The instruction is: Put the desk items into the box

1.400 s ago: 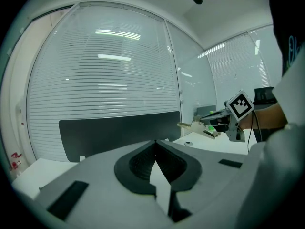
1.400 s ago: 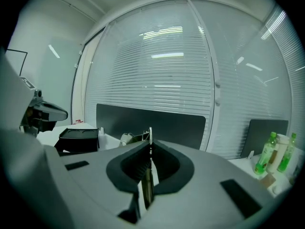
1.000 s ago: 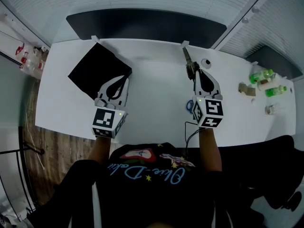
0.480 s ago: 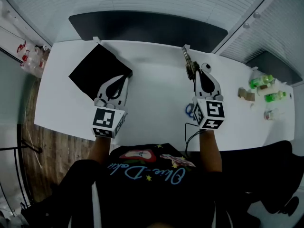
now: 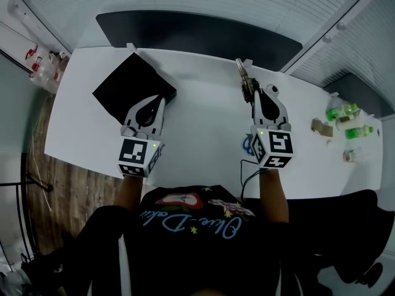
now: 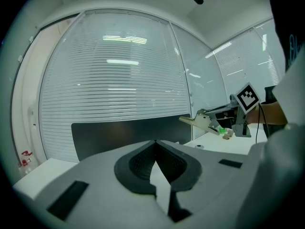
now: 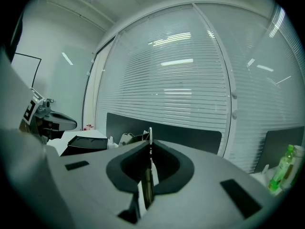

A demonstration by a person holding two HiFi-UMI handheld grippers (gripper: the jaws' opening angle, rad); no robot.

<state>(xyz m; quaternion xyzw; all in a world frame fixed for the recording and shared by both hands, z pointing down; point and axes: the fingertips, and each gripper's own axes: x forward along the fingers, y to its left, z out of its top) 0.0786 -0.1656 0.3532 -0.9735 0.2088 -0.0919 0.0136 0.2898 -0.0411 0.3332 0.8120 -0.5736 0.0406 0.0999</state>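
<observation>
Moved: right gripper (image 5: 252, 96) inching up-frame, clamping slim tool (image 5: 242, 74).
Left gripper (image 5: 162, 102): closed, empty, hovering beside black box (image 5: 126, 88), upper left.
Progress: tool not boxed yet.

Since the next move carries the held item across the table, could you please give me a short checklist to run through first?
1. Right gripper fingers closed on the slim item: ok.
2. Slim item lifted clear of the table, as the left gripper view shows: ok.
3. Black box in view and upright at the table's far left: ok.
4. Room inside the box: cannot tell.
5. Left gripper, fingers together and empty, kept off the box's opening: it sits at the box's near edge, cannot tell.
6. Other items left to collect, such as the blue item beside the right gripper: not ok yet.
</observation>
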